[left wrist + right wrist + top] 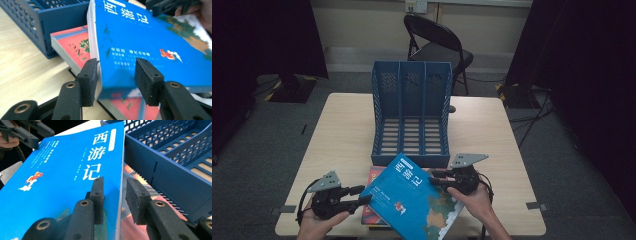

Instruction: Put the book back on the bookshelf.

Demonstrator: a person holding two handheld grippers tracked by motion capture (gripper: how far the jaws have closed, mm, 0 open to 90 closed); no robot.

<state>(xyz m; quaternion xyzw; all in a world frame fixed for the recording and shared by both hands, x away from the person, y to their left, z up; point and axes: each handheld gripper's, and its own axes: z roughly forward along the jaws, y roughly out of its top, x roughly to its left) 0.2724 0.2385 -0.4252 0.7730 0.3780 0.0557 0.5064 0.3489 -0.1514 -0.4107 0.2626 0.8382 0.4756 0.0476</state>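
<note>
Blue book (412,200) is lying tilted on top of a red book (374,192) at the table's (342,130) 6 o'clock edge, just in front of the blue file rack (411,115). Left gripper (362,196) is sitting at the book's 9 o'clock corner, jaws apart around that corner, one pad touching the page edge, not clamping. Right gripper (436,178) is at the 3 o'clock edge, jaws straddling the cover edge; can't tell if pressing.

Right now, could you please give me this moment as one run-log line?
blue book: tilted on red book | right gripper: fingers straddle its edge | left gripper: open around corner | file rack: empty
</note>
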